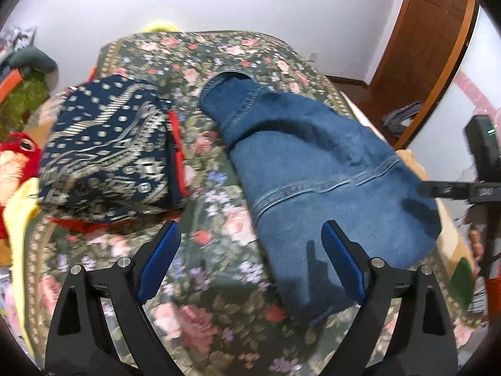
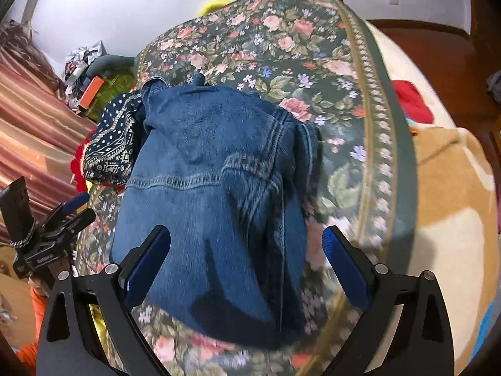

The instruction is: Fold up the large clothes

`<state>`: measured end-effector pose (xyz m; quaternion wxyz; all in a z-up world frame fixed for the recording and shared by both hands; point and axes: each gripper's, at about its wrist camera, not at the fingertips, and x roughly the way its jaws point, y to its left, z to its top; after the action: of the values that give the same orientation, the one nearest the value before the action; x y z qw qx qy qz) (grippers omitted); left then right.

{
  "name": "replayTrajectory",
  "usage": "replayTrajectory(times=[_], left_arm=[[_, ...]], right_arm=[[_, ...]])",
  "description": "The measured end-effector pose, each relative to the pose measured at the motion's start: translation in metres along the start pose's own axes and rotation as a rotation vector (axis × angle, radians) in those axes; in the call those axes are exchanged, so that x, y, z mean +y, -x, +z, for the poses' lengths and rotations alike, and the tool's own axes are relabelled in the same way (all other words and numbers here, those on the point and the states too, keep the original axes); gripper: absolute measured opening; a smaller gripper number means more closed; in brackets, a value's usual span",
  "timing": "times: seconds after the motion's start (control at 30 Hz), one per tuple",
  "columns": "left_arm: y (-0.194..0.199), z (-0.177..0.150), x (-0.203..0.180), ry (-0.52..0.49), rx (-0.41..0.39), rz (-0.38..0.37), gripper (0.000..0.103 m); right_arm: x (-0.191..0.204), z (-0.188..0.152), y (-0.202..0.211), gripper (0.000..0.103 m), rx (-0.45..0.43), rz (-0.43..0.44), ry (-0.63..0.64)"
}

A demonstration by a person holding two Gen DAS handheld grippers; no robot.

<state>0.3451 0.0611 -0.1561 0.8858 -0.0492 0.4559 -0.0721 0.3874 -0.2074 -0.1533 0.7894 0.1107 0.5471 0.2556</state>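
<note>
We found a bed (image 1: 219,307) covered by a dark green floral spread, set against a pale wall (image 1: 281,3), with a brown wooden door (image 1: 429,47) to the right in the left wrist view. A folded denim garment (image 1: 313,169) lay on the spread toward its right side. Just to its left sat a folded navy patterned garment (image 1: 106,153) with red trim; in the right wrist view its edge was tucked behind the denim. A red plush toy (image 1: 15,156) lay at the bed's left edge. The left tool (image 1: 250,250) hung above the spread with its jaws spread wide, holding nothing, its right finger over the denim's near edge. The right tool (image 2: 245,250) stood equally wide and empty above the denim. Both views were motion-blurred.
</note>
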Motion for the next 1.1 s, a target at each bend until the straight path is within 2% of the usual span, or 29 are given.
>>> replayTrajectory(times=[0.13, 0.23, 0.27, 0.4, 0.53, 0.63, 0.67, 0.73, 0.8, 0.87, 1.0, 1.1], left_arm=[[-0.029, 0.007, 0.002, 0.052, 0.062, -0.092, 0.091], [-0.058, 0.007, 0.007, 0.132, 0.141, -0.172, 0.091], [-0.067, 0.007, 0.009, 0.168, 0.158, -0.209, 0.091], [-0.091, 0.014, 0.012, 0.257, 0.205, -0.322, 0.091], [-0.114, 0.016, 0.018, 0.329, 0.251, -0.376, 0.092], [-0.134, 0.012, 0.023, 0.434, 0.31, -0.465, 0.093], [-0.136, 0.012, 0.023, 0.441, 0.312, -0.471, 0.093], [-0.138, 0.015, 0.021, 0.434, 0.316, -0.47, 0.093], [-0.14, 0.017, 0.019, 0.43, 0.325, -0.463, 0.093], [-0.139, 0.019, 0.016, 0.428, 0.338, -0.454, 0.09], [-0.125, 0.035, 0.008, 0.376, 0.335, -0.436, 0.074], [-0.103, 0.048, -0.001, 0.333, 0.315, -0.432, 0.068]], right_arm=[[-0.019, 0.012, -0.033, 0.097, 0.071, 0.018, -0.062], [-0.039, 0.015, -0.055, 0.098, 0.14, 0.127, -0.149], [-0.043, 0.015, -0.06, 0.101, 0.153, 0.144, -0.164], [-0.044, 0.021, -0.076, 0.103, 0.167, 0.163, -0.124], [-0.042, 0.03, -0.086, 0.103, 0.175, 0.186, -0.133], [-0.041, 0.033, -0.084, 0.103, 0.168, 0.21, -0.122], [-0.04, 0.033, -0.085, 0.103, 0.168, 0.216, -0.122], [-0.04, 0.032, -0.083, 0.095, 0.167, 0.231, -0.129], [-0.038, 0.034, -0.082, 0.078, 0.17, 0.252, -0.151], [-0.034, 0.034, -0.079, 0.068, 0.17, 0.259, -0.169], [-0.017, 0.039, -0.063, 0.047, 0.144, 0.219, -0.155], [0.001, 0.044, -0.048, 0.039, 0.123, 0.219, -0.136]])
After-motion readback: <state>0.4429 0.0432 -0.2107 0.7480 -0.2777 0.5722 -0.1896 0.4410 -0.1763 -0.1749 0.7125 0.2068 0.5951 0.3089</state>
